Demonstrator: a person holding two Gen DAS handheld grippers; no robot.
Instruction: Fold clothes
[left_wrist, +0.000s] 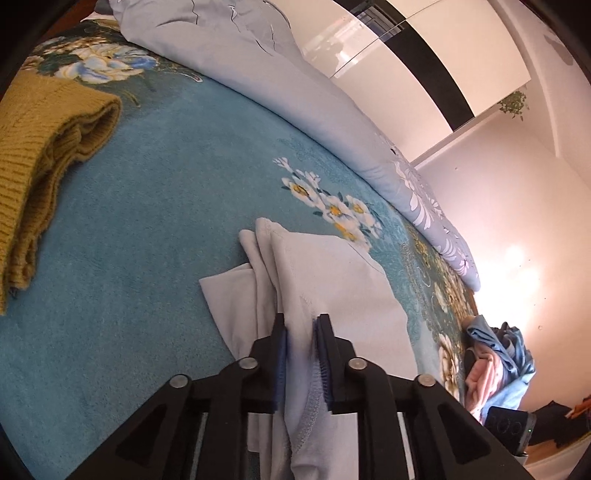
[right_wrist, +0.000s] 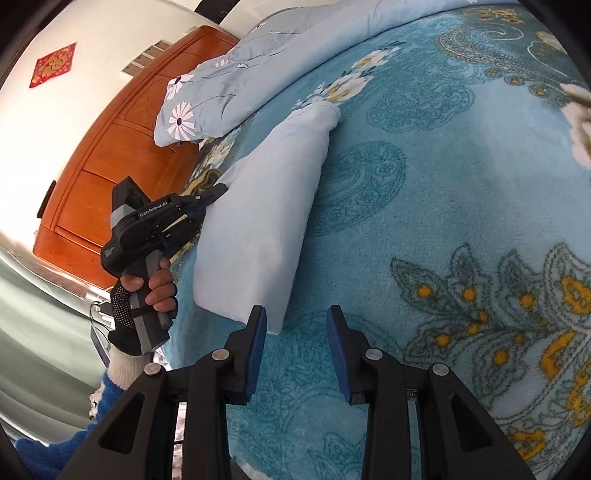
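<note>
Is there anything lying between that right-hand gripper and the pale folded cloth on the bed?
Nothing visible does. The right gripper is open over bare teal blanket, and the near corner of the pale folded cloth sits right beside its left finger. The left gripper is at the cloth's far edge, not in the path.

Pale garment (left_wrist: 332, 280) lies between parted jaws.

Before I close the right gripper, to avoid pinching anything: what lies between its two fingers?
Only bare teal floral blanket, seen in the right wrist view; the folded pale-blue garment ends beside the right gripper's left fingertip.
</note>
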